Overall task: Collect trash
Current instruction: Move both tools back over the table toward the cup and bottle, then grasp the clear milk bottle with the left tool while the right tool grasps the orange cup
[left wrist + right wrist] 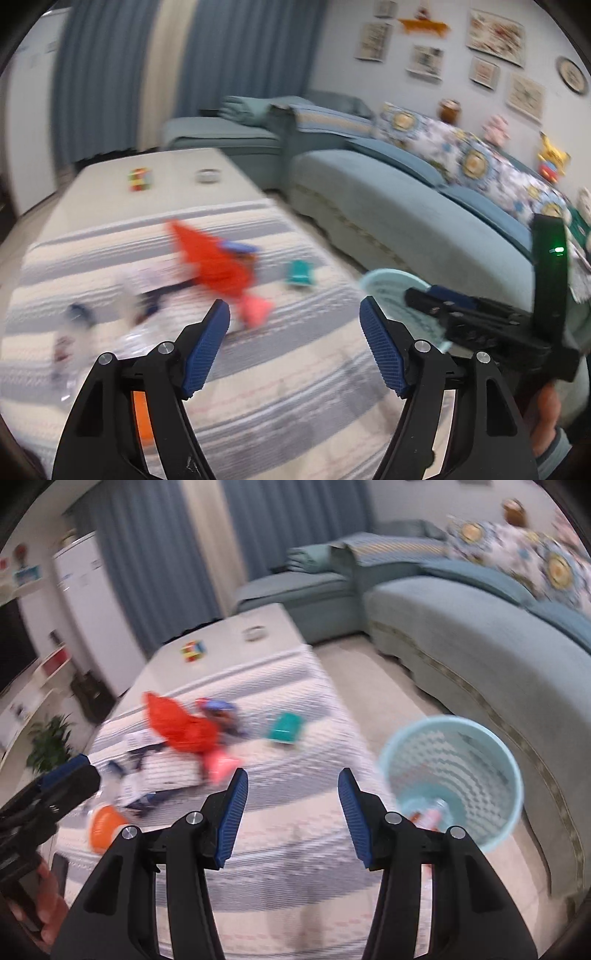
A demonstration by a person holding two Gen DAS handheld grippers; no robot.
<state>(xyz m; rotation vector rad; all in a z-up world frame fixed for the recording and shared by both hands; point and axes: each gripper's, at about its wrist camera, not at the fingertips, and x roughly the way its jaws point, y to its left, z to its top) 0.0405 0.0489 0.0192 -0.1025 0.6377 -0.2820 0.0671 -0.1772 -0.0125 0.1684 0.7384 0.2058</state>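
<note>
Trash lies on a striped cloth over the low table point(258, 369) point(295, 842): a red plastic bag point(210, 262) point(181, 727), a pink scrap point(256, 310) point(221, 766), a teal box point(301, 273) point(286, 727), white and dark wrappers point(144, 284) point(136, 775) and an orange cup point(105, 829). A light blue mesh bin point(454, 779) point(391, 291) stands on the floor right of the table, with some trash inside. My left gripper point(295, 343) is open and empty above the cloth. My right gripper point(291, 812) is open and empty, left of the bin. Both views are blurred.
A teal sofa point(388, 206) point(480, 646) with patterned cushions runs along the right. A colourful cube point(140, 180) point(192, 650) and a small white dish point(207, 176) point(254, 632) sit at the table's far end. A potted plant point(48, 746) and white shelving point(33, 672) stand left.
</note>
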